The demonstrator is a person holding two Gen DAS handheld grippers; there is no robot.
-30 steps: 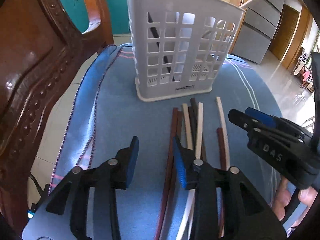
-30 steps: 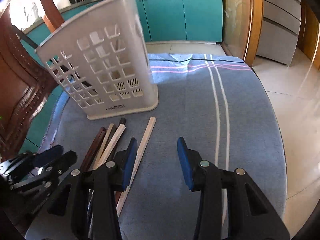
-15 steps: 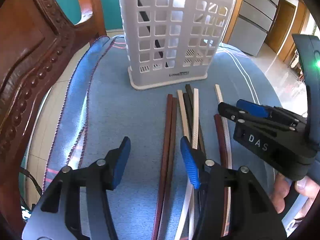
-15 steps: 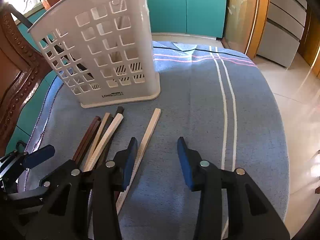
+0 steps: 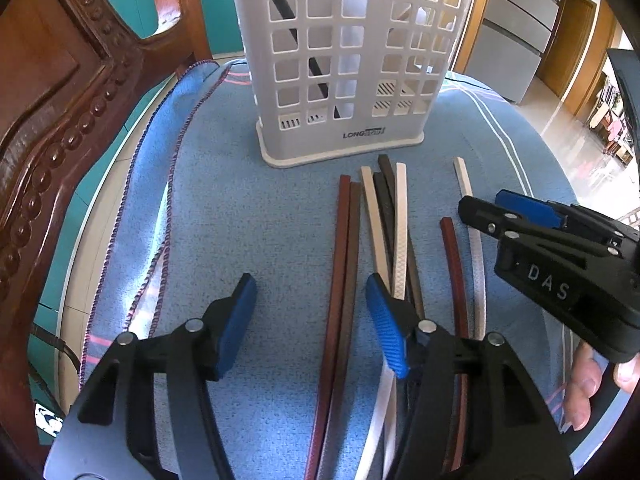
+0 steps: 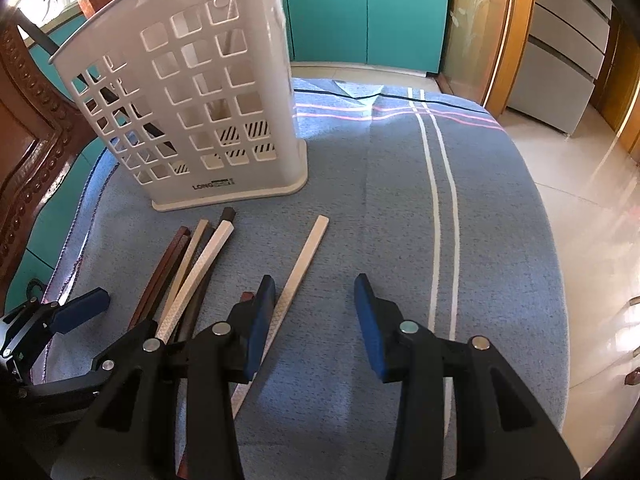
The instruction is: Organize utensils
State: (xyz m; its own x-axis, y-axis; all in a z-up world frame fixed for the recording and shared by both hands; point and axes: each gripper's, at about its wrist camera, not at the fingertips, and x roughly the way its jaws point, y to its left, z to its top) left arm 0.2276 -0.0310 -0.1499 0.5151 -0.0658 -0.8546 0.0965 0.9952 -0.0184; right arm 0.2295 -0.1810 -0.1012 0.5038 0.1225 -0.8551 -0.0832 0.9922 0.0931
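Chopsticks (image 5: 348, 264) lie loose on the blue cloth (image 5: 240, 216) of the tabletop, in brown, cream and dark colours, at about 12 o'clock from both tongs and in front of the white basket (image 5: 352, 60). In the left wrist view the left tongs (image 5: 312, 316) are opening; two brown chopsticks pass between the blue pads (image 5: 386, 332) without being pressed. This view also shows the right tongs (image 5: 516, 208) at 3 o'clock, with the letters "DAS" on the black body, and fingers of a hand (image 5: 588, 392) under them. The right wrist view shows the right tongs (image 6: 316, 320) half wide and holding nothing, only cloth between the pads; one cream chopstick (image 6: 296, 280) lies just beside the left pad. Only this view shows the white stripes (image 6: 440, 200) on the cloth. The basket carries the word "LONG" near its base; the rest is too small to read. A dark stick (image 5: 316, 68) leans inside it. A carved wooden chair (image 5: 60, 100) stands at 10 o'clock, teal cabinets (image 6: 360, 12) behind.
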